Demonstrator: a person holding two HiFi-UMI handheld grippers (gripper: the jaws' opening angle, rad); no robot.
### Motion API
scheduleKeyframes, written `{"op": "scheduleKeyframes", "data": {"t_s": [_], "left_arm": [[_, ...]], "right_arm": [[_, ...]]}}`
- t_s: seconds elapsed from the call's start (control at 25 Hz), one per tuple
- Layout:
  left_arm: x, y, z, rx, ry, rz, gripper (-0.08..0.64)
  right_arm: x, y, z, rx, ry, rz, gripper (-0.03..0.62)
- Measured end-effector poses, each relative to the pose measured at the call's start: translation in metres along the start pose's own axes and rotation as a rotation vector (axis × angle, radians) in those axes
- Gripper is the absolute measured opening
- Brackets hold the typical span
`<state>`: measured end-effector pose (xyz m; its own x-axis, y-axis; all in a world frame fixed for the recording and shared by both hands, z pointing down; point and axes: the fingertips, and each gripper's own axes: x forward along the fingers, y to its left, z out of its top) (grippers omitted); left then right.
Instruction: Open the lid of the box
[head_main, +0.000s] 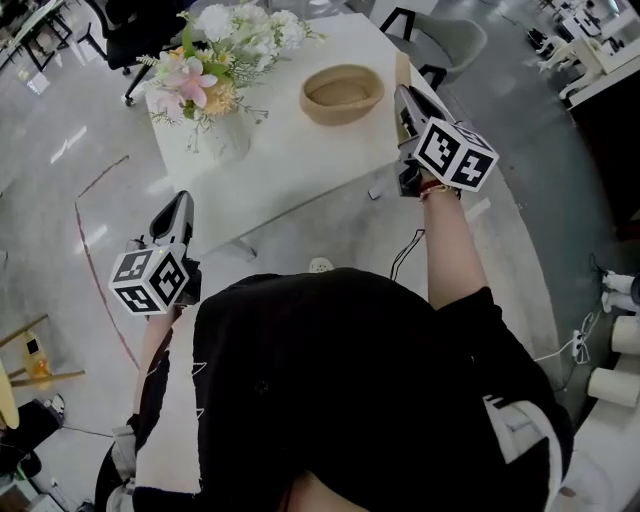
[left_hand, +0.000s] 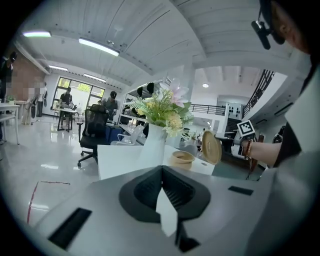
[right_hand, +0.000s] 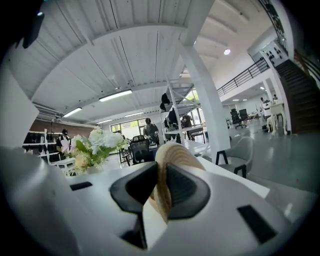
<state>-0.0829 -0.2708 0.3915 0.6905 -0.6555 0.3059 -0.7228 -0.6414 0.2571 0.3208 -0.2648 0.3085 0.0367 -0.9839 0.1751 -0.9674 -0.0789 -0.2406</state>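
The right gripper (head_main: 407, 100) is clamping the lid (right_hand: 172, 150) by its rim, edge-on between its jaws; it is likely light, stiff, smooth wood. The left gripper (head_main: 178, 214) is idling, jaws together.

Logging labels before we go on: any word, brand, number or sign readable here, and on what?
No readable text.
Left cube, right cube: square black-and-white markers, no letters.
Box, lid, vase: no print visible.
White print on sleeve: too unclear to read.
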Motion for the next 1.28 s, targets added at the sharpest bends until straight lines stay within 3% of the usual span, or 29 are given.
{"op": "scheduleKeyframes", "data": {"t_s": [0.8, 1.28], "left_arm": [[-0.047, 0.015, -0.032, 0.012, 0.070, -0.151, 0.011], [-0.061, 0.023, -0.049, -0.005, 0.114, -0.214, 0.011]], "right_arm": [[-0.084, 0.067, -0.095, 0.141, 0.043, -0.130, 0.066], [-0.100, 0.116, -0.131, 0.172, 0.090, -0.130, 0.067]]}}
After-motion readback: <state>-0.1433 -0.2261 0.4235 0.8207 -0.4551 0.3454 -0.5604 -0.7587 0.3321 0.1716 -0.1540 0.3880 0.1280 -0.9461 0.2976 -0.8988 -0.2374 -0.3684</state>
